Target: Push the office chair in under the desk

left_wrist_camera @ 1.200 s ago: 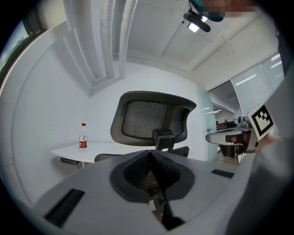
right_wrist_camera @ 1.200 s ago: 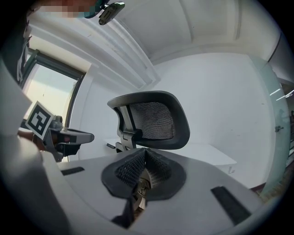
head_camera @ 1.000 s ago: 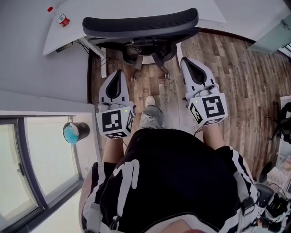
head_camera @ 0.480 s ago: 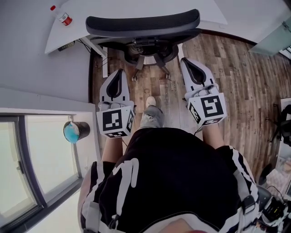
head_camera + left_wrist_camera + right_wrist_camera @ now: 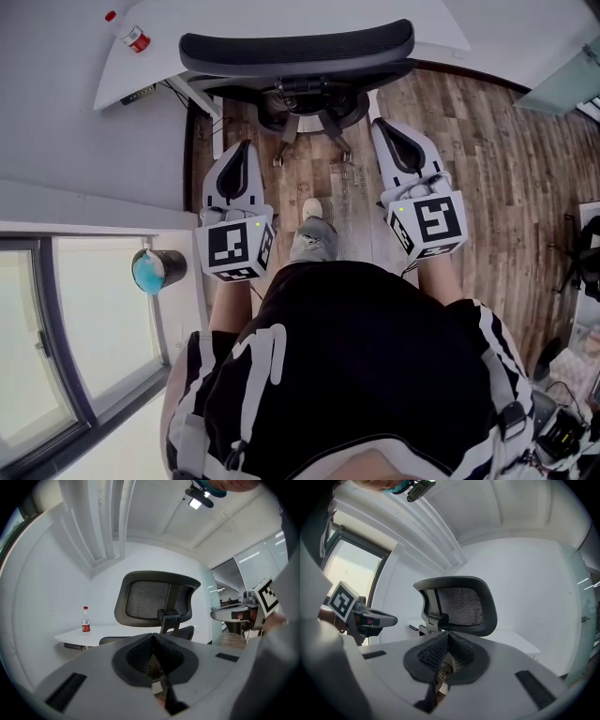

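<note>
Left tool and right tool, both closed and empty, point at the office chair ahead, apart from it.

Right gripper dead centre, jaws pressed together, nothing between them. Up at twelve o'clock the office chair turns its mesh back this way. White table sits behind at three o'clock, left gripper out at nine
</note>
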{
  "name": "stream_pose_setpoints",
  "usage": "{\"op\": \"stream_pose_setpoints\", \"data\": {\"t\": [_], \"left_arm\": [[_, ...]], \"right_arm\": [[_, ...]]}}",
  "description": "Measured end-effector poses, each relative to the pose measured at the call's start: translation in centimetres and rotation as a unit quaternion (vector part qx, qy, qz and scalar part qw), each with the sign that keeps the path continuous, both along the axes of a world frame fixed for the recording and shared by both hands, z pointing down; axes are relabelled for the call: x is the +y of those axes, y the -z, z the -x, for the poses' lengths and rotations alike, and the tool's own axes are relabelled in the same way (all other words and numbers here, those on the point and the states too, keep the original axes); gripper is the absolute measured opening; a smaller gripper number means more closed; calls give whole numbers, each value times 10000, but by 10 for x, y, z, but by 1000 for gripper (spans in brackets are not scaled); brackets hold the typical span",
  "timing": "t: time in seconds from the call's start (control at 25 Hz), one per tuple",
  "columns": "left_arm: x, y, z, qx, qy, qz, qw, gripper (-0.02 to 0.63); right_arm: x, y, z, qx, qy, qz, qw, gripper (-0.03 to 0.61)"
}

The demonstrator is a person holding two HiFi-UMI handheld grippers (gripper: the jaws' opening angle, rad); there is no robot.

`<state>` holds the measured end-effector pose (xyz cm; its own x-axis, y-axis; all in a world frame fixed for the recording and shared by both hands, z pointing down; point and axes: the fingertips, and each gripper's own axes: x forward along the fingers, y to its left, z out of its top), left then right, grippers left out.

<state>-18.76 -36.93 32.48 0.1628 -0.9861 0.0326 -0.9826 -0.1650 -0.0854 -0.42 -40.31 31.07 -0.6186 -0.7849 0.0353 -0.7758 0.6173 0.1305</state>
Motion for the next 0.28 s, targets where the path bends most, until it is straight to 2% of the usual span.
{"op": "stream_pose_setpoints", "data": {"t": [0.28], "left_arm": [[-2, 2, -1, 56, 8, -33, 10000, 9]], "right_arm": [[-1, 3, -1, -23, -15, -1, 10000, 9]]}}
